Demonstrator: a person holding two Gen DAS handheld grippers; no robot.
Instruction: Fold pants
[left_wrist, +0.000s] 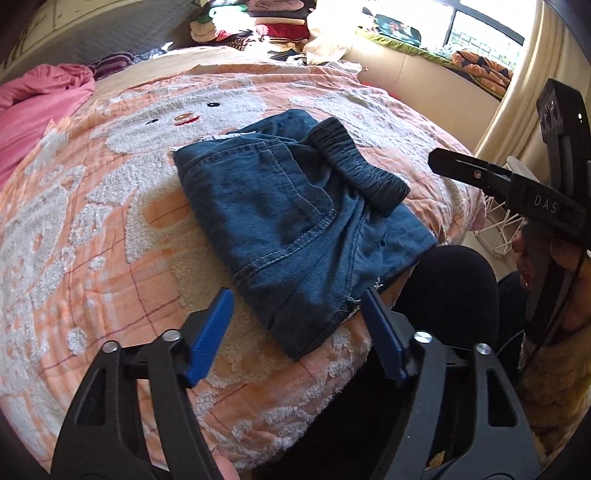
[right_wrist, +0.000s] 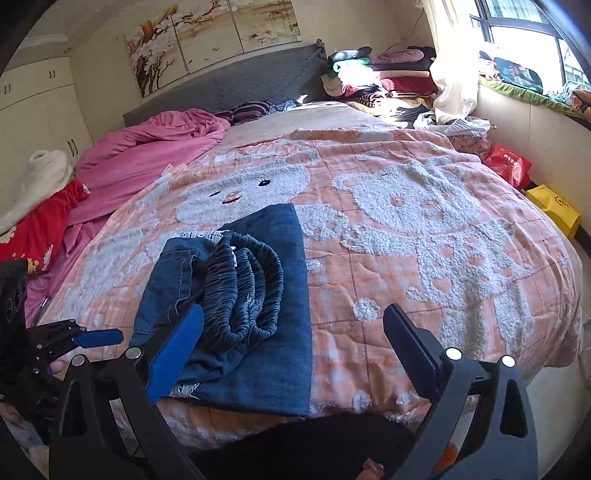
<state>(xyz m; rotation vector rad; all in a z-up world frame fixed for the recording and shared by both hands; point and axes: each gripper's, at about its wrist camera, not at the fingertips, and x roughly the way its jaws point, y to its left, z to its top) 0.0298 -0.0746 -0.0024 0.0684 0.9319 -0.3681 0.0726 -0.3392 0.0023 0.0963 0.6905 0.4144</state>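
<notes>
Left wrist view, item one: left gripper (left_wrist: 297, 332), blue pads spread apart with nothing pinched between them, hovering over the near corner of the folded bundle, where a frayed hem showed between the pads without touching either. Item two: right gripper (right_wrist: 295, 350), jaws likewise spread and empty, its left pad lying over the near edge of the denim, its right pad above bare quilt; no grip was visible. In the left wrist view the same tool stood off to the right, held in a hand (left_wrist: 535, 258).

Item three: jeans (left_wrist: 295, 206), dark blue denim with a black elastic waistband (left_wrist: 358, 166), lay near the front edge of the bed as a compact rectangular stack. Legs appeared doubled under, the back pocket faced up, and the gathered waistband sat bunched on top, slightly askew, with a white label peeking out at the far edge.

Item four: quilt (right_wrist: 424, 258), peach with fleecy white cartoon animals, spread beneath the bundle. Item five: pink bedding (right_wrist: 159, 147) heaped at the far left; piled clothes (right_wrist: 388, 77) by the window.

Condition of task, as judged: folding looked essentially complete. Remaining, at most, was tidying the lumpy waistband and squaring the frayed corner, or setting the bundle aside.
</notes>
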